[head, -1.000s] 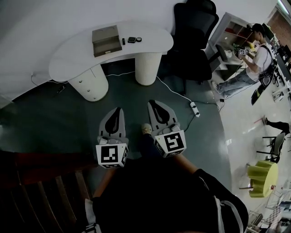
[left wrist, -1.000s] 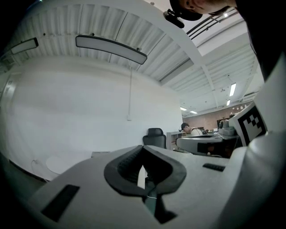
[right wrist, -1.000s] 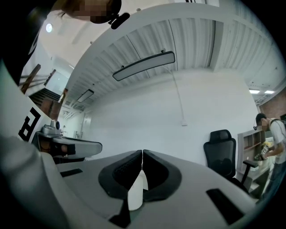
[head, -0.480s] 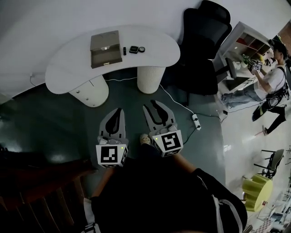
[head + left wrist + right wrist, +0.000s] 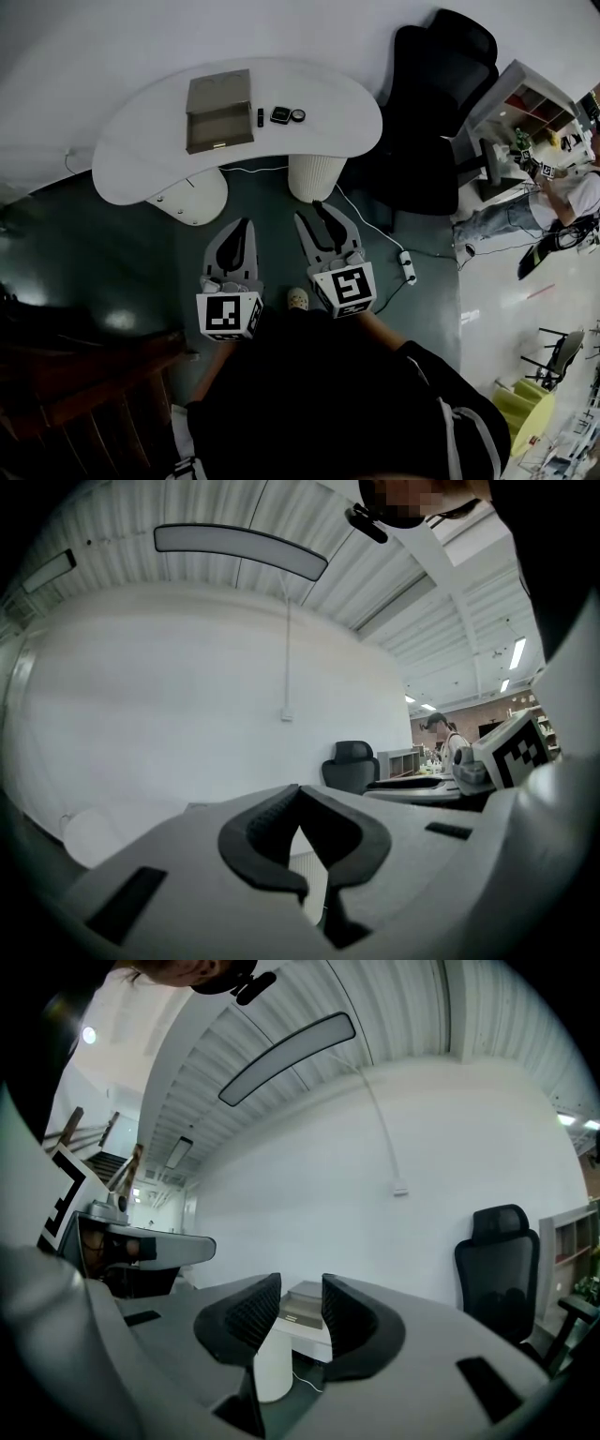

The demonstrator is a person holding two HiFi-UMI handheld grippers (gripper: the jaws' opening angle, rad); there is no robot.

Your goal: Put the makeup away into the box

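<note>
While person stands nearer than second ago, white table (image 5: 141, 159) sits closer to right gripper (image 5: 314, 211) and left gripper (image 5: 246, 225) in head view. Right gripper: jaws just opened from shut to narrow gap, nothing between. Left gripper: tips together, empty. Box (image 5: 218, 111) open on tabletop. Makeup (image 5: 279, 114) just right of box, untouched.

Right tool (image 5: 300, 1290): jaws apart, having just been opening; nothing between them
Box (image 5: 302, 1309): seen through the gap, on the white table (image 5: 298, 1337)
Office chair (image 5: 495, 1269): black, at right
</note>
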